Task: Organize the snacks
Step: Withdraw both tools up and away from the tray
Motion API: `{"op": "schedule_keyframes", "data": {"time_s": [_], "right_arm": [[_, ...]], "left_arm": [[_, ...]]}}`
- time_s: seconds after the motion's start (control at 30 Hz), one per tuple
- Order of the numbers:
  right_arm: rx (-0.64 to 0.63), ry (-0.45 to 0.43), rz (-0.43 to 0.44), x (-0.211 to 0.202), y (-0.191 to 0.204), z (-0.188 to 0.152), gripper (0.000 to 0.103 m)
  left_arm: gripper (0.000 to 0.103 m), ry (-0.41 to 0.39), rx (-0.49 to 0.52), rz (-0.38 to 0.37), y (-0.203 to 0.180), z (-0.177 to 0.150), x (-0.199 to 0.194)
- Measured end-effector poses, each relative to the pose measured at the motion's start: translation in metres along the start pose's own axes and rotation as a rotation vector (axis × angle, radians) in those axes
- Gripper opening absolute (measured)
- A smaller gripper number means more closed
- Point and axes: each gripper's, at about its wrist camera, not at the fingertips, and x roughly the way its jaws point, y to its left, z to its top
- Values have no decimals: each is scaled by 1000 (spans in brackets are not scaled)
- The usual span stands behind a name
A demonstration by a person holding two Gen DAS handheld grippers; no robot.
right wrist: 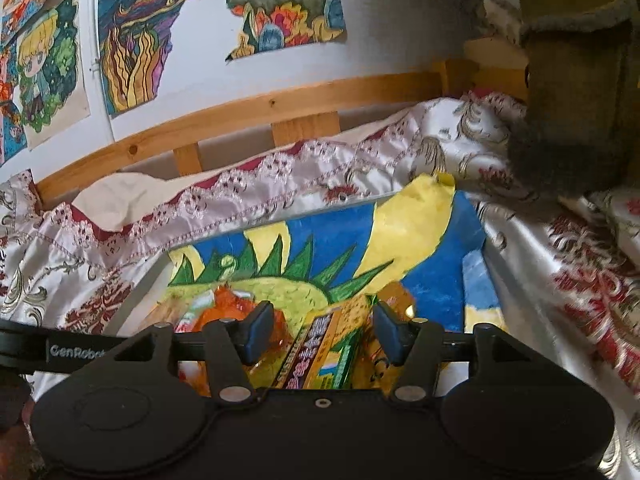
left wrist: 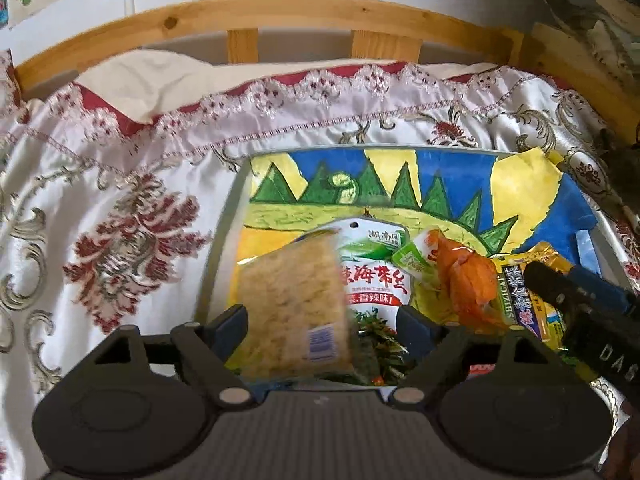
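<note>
Floral bedspread [left wrist: 120, 184] under the tray [left wrist: 224, 240]; your left gripper [left wrist: 324, 324] stands released around the blurred cracker pack [left wrist: 292, 304]; your right gripper [right wrist: 322, 334], jaws apart, straddles the yellow snack packet [right wrist: 324, 344]; next, withdraw clear of both.

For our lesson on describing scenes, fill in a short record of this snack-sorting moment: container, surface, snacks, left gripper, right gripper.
container: shallow grey tray lined with a colourful crayon drawing
surface: white floral bedspread
snacks: tan crispy-cake packet, green seaweed pouch, orange wrapped snack, yellow bar packet
left gripper: jaws apart, tan packet between them, blurred
right gripper: jaws apart over yellow bar packet
</note>
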Motion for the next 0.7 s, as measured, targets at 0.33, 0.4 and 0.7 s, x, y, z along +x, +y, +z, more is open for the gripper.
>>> {"op": "schedule_keyframes", "data": {"time_s": [0.33, 0.4, 0.7], "right_arm": [[-8, -92, 0, -73, 1, 19, 89], [-31, -118, 3, -94, 7, 22, 92], [-81, -249, 46, -193, 26, 13, 102]], "left_arm": [[102, -172, -45, 47, 15, -13, -90], [102, -207, -46, 33, 19, -19, -111], [102, -365, -81, 70, 37, -61, -204]]}}
